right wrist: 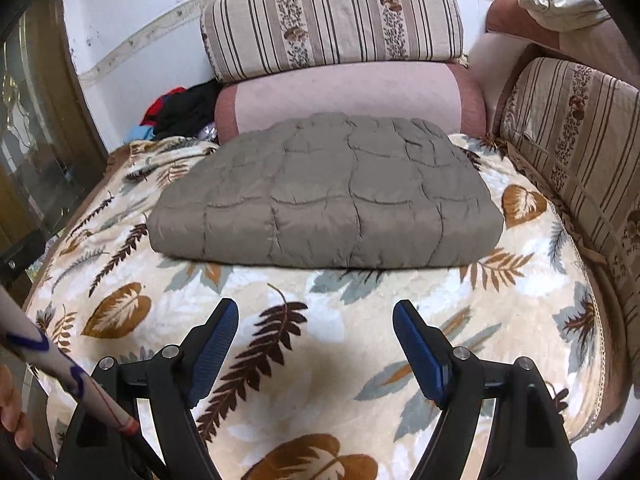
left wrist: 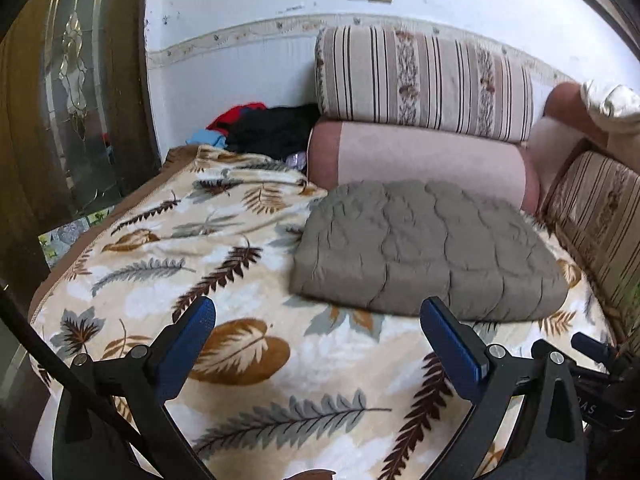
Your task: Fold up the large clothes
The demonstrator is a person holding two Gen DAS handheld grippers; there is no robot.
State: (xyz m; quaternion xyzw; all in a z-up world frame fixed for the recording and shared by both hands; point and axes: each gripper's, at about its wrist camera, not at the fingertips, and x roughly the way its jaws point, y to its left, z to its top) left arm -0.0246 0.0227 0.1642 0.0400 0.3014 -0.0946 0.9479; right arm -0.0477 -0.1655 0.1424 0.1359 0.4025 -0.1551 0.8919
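the leaf-print blanket (right wrist: 360,340) covers the sofa seat, and the folded grey quilt (right wrist: 328,196) lies on it at twelve o'clock from both tools, against the pink bolster (right wrist: 352,96). the right gripper (right wrist: 316,344) and left gripper (left wrist: 318,340) hang tilted down over the blanket, jaws wide, holding nothing.

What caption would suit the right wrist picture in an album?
Open right tongs hover over a leaf-print blanket, facing a folded grey quilt.
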